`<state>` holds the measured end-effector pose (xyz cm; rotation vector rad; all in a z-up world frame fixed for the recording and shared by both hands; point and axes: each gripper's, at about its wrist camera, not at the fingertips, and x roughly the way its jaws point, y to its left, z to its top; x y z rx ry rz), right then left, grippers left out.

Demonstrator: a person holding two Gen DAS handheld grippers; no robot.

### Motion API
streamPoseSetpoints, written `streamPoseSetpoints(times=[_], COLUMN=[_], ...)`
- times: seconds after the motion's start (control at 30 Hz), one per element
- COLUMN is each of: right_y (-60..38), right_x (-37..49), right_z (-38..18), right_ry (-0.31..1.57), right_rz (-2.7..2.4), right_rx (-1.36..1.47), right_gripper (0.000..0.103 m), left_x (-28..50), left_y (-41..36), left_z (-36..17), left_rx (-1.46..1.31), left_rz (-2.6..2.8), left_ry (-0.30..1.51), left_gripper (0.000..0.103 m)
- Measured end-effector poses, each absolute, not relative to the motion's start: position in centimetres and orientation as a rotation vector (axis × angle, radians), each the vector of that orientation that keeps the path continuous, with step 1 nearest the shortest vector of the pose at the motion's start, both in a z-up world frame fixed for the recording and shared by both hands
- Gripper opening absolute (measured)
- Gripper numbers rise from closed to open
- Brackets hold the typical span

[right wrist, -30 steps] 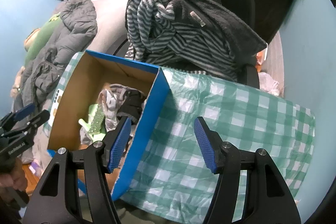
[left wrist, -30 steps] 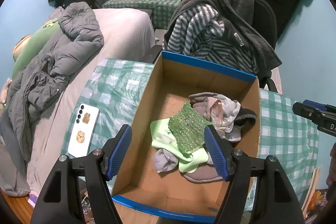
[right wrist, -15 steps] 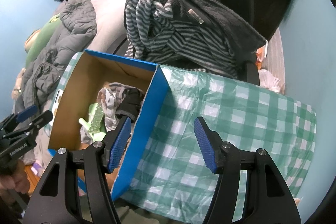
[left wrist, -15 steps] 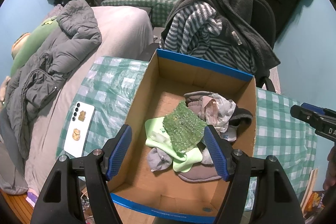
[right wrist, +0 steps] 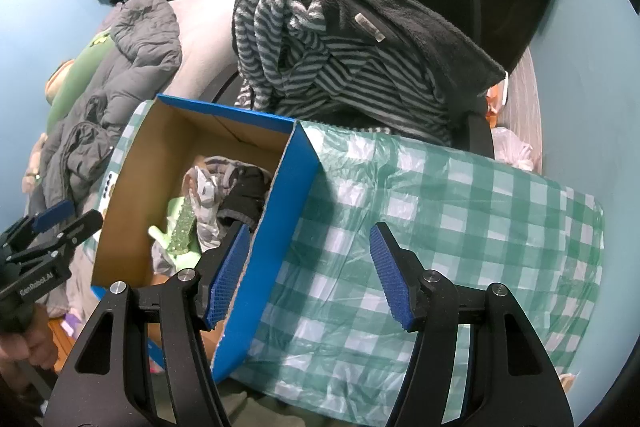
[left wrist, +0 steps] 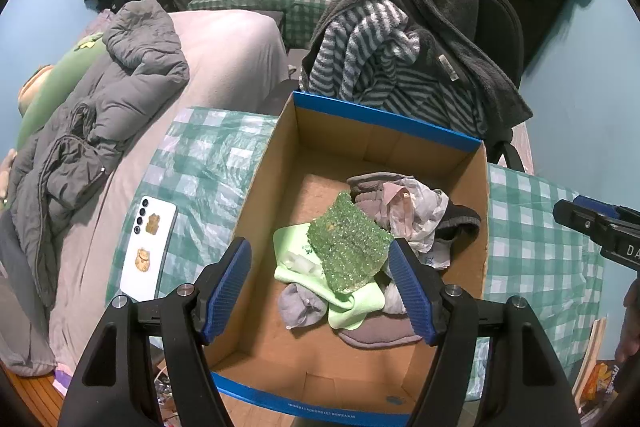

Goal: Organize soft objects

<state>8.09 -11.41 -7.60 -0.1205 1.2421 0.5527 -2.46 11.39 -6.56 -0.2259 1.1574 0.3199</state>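
We hold both tools above the green-checked table (right wrist: pixel 460 211), each pointing steeply down, and neither grips anything. The left gripper (left wrist: pixel 320 287) hangs with its jaws spread over the open cardboard box (left wrist: pixel 372 143), nothing pressed between its pads. The right gripper (right wrist: pixel 308 275) stands released too, its jaws parted astride the box's blue right wall, with bare tablecloth under its right finger.

The soft things lie gathered in the box, heaped toward its near right part, and we judge that is the point of the task: one container for all the loose fabric. The cloth around the box shows no stray soft item, so the sorting looks far along.

Counting what the left view gives: one box; one green beaded mat (left wrist: pixel 348 247) on top; one pale green cloth (left wrist: pixel 296 259) under it; one grey sock (left wrist: pixel 300 303) at the near left of the heap; one crumpled pale fabric piece (left wrist: pixel 412 211) at the far right. More dark and grey pieces lie beneath, and we cannot count them. One white phone (left wrist: pixel 150 247) rests on the table left of the box.
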Motion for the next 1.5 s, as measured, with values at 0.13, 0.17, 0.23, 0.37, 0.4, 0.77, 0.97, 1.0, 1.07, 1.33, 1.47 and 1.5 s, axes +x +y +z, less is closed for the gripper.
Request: streamPoseSetpoints(times=[0.13, 0.17, 0.23, 0.37, 0.4, 0.77, 0.97, 1.0, 1.07, 1.33, 1.47, 1.5], right_y=[-11.4, -11.4, -11.4, -11.4, -11.4, -11.3, -11.4, -11.4, -11.5, -11.5, -11.5, -11.6], right_x=[8.1, 8.1, 8.1, 8.2, 8.1, 8.2, 8.2, 8.2, 8.2, 8.1, 8.2, 8.2], right_z=[-7.6, -7.6, -7.6, -7.6, -7.6, -7.4, -7.3, -7.3, -7.2, -7.3, -7.1, -7.0], right_ry=[1.242, 1.242, 1.241, 1.241, 1.240, 1.241, 1.239, 1.240, 1.239, 1.240, 1.242, 1.242], right_rz=[0.554, 0.554, 0.555, 0.554, 0.555, 0.550, 0.551, 0.550, 0.551, 0.551, 0.549, 0.549], right_rx=[-0.121, -0.121, -0.121, -0.118, -0.118, -0.113, -0.113, -0.113, -0.111, -0.114, -0.113, -0.112], right_gripper=[0.062, 0.062, 0.062, 0.062, 0.062, 0.062, 0.062, 0.062, 0.062, 0.062, 0.062, 0.062], left_x=[-2.5, -2.3, -2.3, -2.4, -2.3, -2.4, -2.5, -2.6, -2.7, -3.1, -3.2, -3.2], left_y=[11.4, 11.4, 11.4, 11.4, 11.4, 11.4, 11.1, 11.0, 10.7, 10.4, 10.4, 10.4], left_z=[-6.6, -6.6, -6.6, -6.6, -6.6, -6.6, -6.6, -6.6, -6.5, -6.5, -6.5, -6.5], left_rx=[-0.228, -0.228, -0.228, -0.227, -0.227, -0.226, -0.221, -0.220, -0.216, -0.213, -0.213, -0.215], left_rz=[0.320, 0.320, 0.319, 0.319, 0.320, 0.317, 0.315, 0.313, 0.310, 0.308, 0.306, 0.307], left_ry=[1.159, 1.160, 1.159, 1.159, 1.158, 1.159, 1.159, 1.160, 1.160, 1.163, 1.164, 1.164], left_gripper=[0.072, 0.072, 0.072, 0.072, 0.072, 0.072, 0.072, 0.072, 0.072, 0.072, 0.072, 0.072])
